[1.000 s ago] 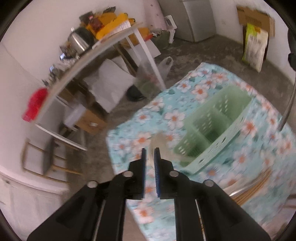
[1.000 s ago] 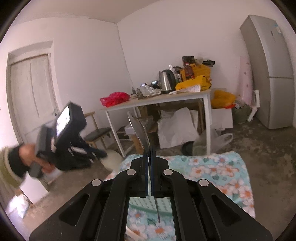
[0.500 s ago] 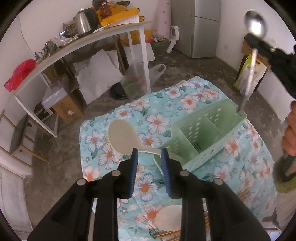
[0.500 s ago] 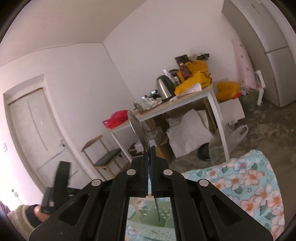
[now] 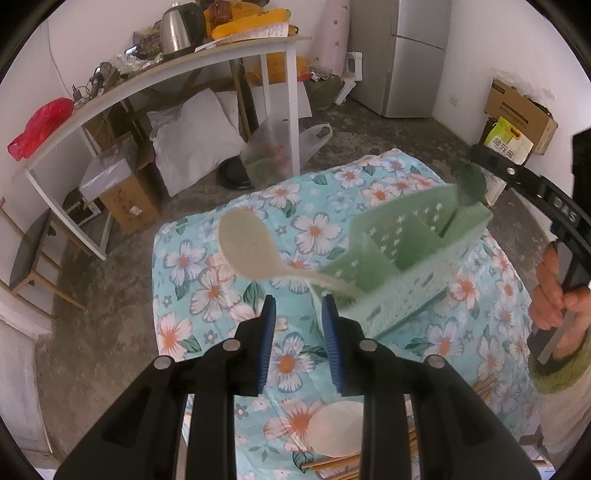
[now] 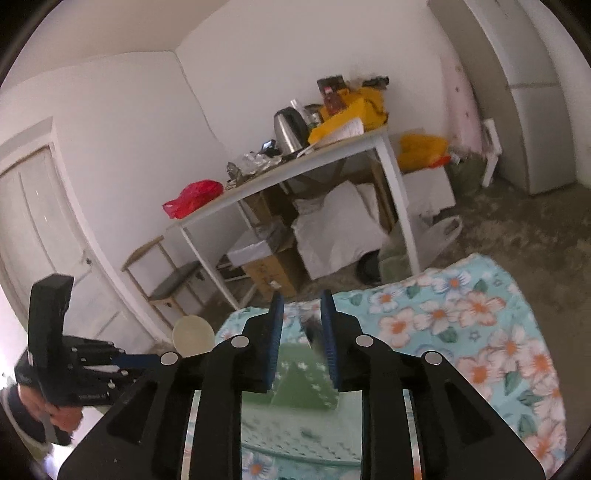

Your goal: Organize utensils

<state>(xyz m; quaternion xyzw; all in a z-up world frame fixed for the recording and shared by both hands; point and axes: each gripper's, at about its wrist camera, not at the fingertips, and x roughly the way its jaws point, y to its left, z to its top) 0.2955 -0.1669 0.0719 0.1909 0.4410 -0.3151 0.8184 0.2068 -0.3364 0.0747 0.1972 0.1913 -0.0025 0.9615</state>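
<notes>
A green slotted utensil holder (image 5: pixel 402 262) stands on the floral tablecloth (image 5: pixel 229 295). A cream rice paddle (image 5: pixel 247 243) leans out of its near slot, handle in, head up and left. A metal spoon (image 5: pixel 469 184) stands blurred in its far slot. My left gripper (image 5: pixel 297 314) is open, just in front of the holder near the paddle's handle. My right gripper (image 6: pixel 301 325) is open above the holder (image 6: pixel 306 384), with the blurred spoon (image 6: pixel 314 332) between its fingers, apart from them. A second cream paddle (image 5: pixel 336 428) and wooden chopsticks (image 5: pixel 332 463) lie below the left gripper.
A white table (image 5: pixel 207 70) with a kettle (image 5: pixel 177 26), bags and clutter stands behind, with boxes and pillows under it. A fridge (image 5: pixel 417 55) is at the back right and a stool (image 6: pixel 173 280) by the door. The other hand-held gripper (image 6: pixel 66 362) shows at the left.
My right gripper opened and let the spoon drop into the holder's far slot. My left gripper opened wider and the paddle now leans in the holder's near slot.
</notes>
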